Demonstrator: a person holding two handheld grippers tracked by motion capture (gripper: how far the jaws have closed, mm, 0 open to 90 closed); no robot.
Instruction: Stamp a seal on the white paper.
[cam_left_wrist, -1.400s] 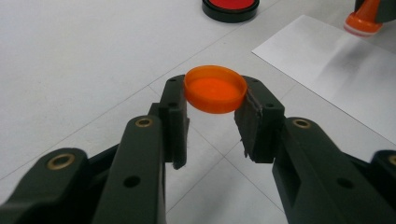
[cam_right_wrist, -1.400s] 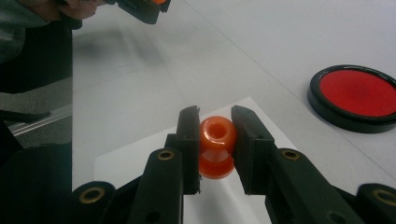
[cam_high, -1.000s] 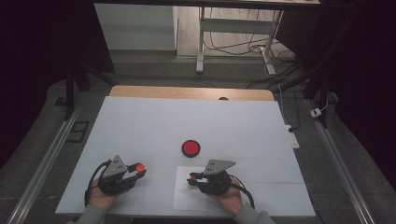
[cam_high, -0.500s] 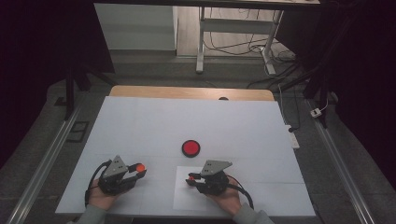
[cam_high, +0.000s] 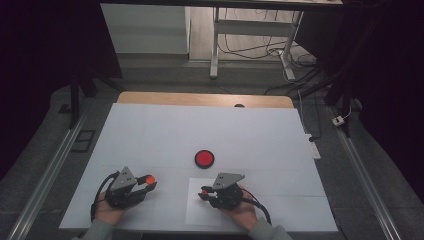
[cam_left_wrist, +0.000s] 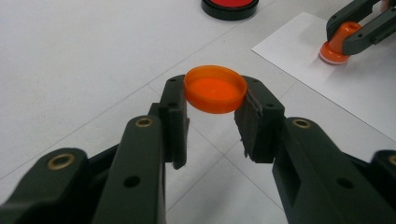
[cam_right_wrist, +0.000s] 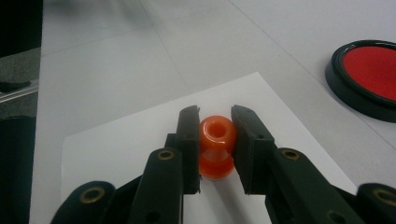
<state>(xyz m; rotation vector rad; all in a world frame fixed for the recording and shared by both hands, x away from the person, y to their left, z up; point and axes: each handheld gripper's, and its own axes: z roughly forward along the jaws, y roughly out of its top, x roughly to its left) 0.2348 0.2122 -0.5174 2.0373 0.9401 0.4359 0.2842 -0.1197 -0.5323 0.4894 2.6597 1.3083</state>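
Tabletop: white, wide, faint grid lines. I am at its near edge, one hand-held gripper in each hand.

Sheet of white paper lies flat on the near side, under my right hand-held gripper.

Red ink pad in a black round case sits past the paper, toward the middle, apart from both of my hands.

My left hand-held gripper is closed on the orange cap, pads pressing its rim from both sides. The cap is held clear of the tabletop, open side up, off to the left of the paper.

My right hand-held gripper is clamped on the neck of the orange stamp. The stamp stands upright, its wider foot down on the paper near the sheet's far left corner.

Step in hand, as I read it: pressing the stamp onto the paper, cap already off and parked in the left grip.

Next move, my guess: lift the stamp straight up without sliding so the print stays clean, then bring cap and stamp together. That needs the cap's opening turned to face the stamp's foot, lined up square.
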